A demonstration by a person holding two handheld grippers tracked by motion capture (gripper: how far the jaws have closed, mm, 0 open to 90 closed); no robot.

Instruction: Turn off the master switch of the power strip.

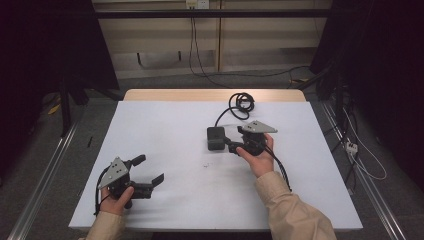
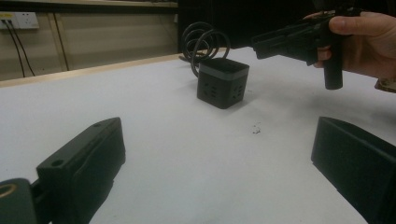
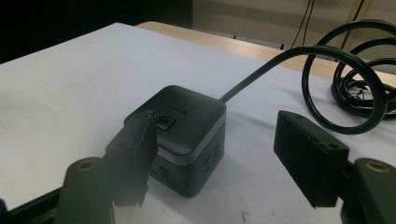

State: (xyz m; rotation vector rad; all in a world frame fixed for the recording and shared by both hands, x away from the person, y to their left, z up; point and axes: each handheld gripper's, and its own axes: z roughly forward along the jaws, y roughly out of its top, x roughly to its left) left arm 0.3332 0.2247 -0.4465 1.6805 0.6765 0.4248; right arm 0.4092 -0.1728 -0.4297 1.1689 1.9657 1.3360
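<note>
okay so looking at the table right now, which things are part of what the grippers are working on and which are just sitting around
Likely in play:
- black power cube, with the right gripper open right at it, one jaw over its top button
- its coiled cable

Just there:
- left gripper, open over bare white table
- small dark speck
- wall sockets

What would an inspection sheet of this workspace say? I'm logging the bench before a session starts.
Surface: white table top, bare over most of it, with a small dark speck near the middle.
Job's things: black cube-shaped power block with a button on top, standing upright.
Clutter: nothing seen.
Grippers: left gripper open, over bare table at the near left; right gripper open, one jaw's tip over the block's top, contact unclear.
Cables: the block's black cord coiled at the far edge.
Surroundings: wall socket, loose cables on the floor, dark curtains at both sides.
</note>
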